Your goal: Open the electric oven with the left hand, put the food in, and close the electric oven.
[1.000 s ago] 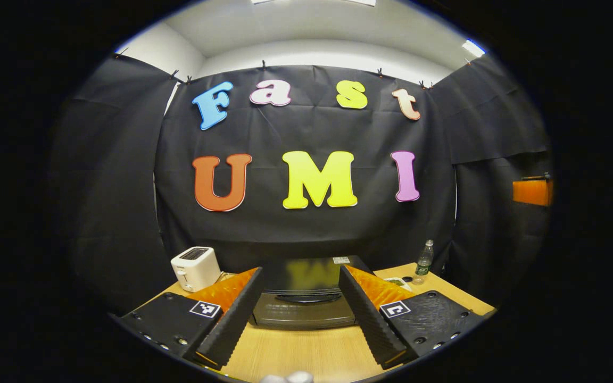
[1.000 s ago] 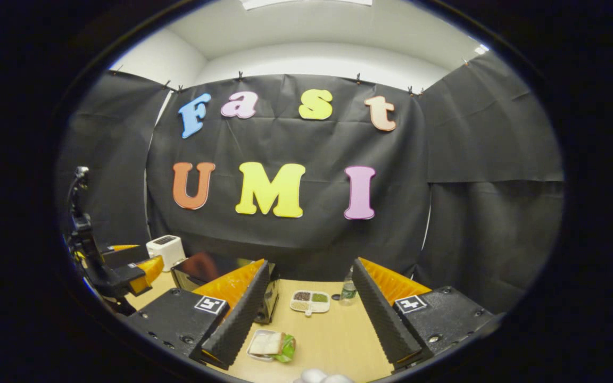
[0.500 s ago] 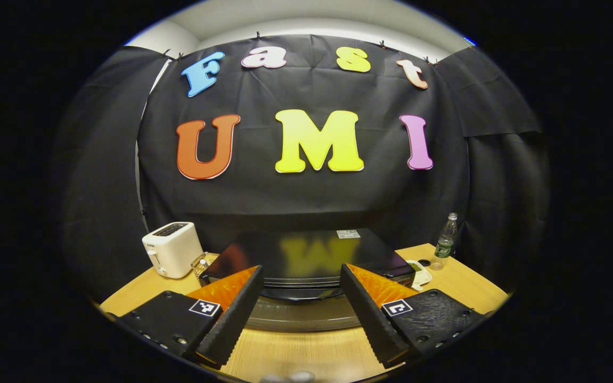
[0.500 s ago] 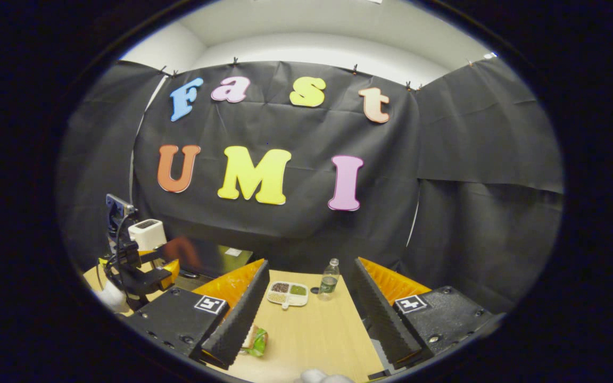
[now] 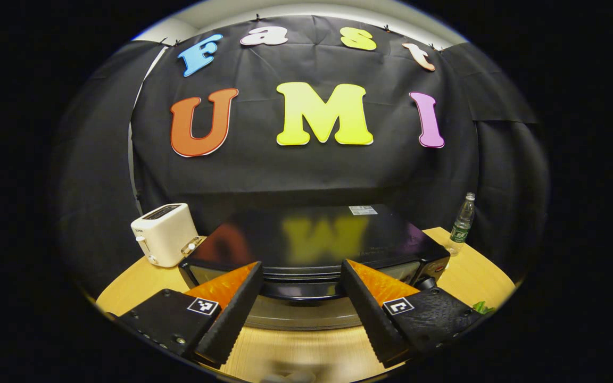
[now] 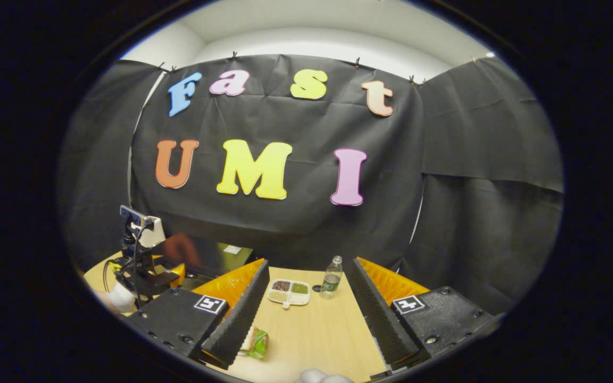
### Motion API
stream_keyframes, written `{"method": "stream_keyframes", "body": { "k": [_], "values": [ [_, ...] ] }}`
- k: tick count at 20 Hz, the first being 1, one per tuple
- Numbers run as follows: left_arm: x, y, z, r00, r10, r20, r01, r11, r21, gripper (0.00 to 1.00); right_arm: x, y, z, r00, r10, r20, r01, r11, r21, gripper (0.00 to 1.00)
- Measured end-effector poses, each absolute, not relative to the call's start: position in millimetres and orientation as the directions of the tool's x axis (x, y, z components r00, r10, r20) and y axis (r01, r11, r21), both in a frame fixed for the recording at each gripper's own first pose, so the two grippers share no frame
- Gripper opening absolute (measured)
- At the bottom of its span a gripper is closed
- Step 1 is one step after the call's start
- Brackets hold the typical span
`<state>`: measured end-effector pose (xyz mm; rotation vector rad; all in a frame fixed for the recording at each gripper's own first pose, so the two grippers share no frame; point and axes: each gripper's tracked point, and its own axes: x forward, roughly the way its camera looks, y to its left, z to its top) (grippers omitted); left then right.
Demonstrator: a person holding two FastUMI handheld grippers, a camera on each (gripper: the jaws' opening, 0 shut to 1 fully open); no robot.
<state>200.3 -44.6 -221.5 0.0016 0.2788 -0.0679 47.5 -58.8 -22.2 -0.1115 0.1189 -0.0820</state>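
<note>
**Left gripper view: oven handle dead ahead of the spread fingers**

Left gripper view, left to right. White toaster (image 5: 164, 234) at the far left edge of the tabletop (image 5: 296, 351). Electric oven (image 5: 312, 239) mid-table, its long axis running left to right across the line of approach, door toward the tool. Door handle (image 5: 301, 290), a dark bar along the top of the door, lies straight ahead between the two fingers of the left gripper (image 5: 301, 308). Fingers spread wide, holding nothing, not touching the handle as far as I can tell. Door looks closed. Bottle (image 5: 461, 223) near the far right edge.

Right gripper view, left to right. Left gripper (image 6: 147, 274) and the gloved hand holding it sit at the oven's front, far left. Food (image 6: 256, 343), a sandwich with green leaf, lies near the front edge of the tabletop, just beside the left finger of the right gripper (image 6: 312, 314), partly hidden by it. Sectioned dish (image 6: 288, 292) and the bottle farther back. Right gripper spread, empty, well apart from the oven.

Judgement: the left tool is much the nearer to the handle; the coming move is forward and down onto the bar.

Against half a second ago: the oven is larger and closer in the left gripper view, handle now between the fingers. Right gripper view barely changed.
</note>
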Motion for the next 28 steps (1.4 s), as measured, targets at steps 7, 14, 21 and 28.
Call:
{"method": "stream_keyframes", "body": {
  "k": [7, 14, 21, 28],
  "values": [
    [184.2, -45.2, -223.0, 0.960, -0.062, -0.275, 0.065, 0.998, -0.001, 0.98, 45.9, -60.6, -29.5, 0.989, -0.087, -0.120, 0.075, 0.992, -0.103, 0.96],
    [138.4, -43.7, -237.3, 0.953, -0.075, -0.295, 0.078, 0.997, 0.001, 0.98, 39.1, -52.6, -37.6, 0.990, -0.063, -0.130, 0.052, 0.995, -0.089, 0.96],
    [87.1, -40.6, -274.8, 0.926, -0.082, -0.369, 0.090, 0.996, 0.006, 0.98, 20.6, -44.2, -51.9, 0.987, -0.049, -0.152, 0.034, 0.994, -0.100, 0.96],
    [56.3, -38.2, -316.4, 0.892, -0.089, -0.443, 0.100, 0.995, 0.002, 0.98, 7.6, -43.7, -71.5, 0.980, -0.054, -0.190, 0.032, 0.992, -0.118, 0.96]
  ]
}}
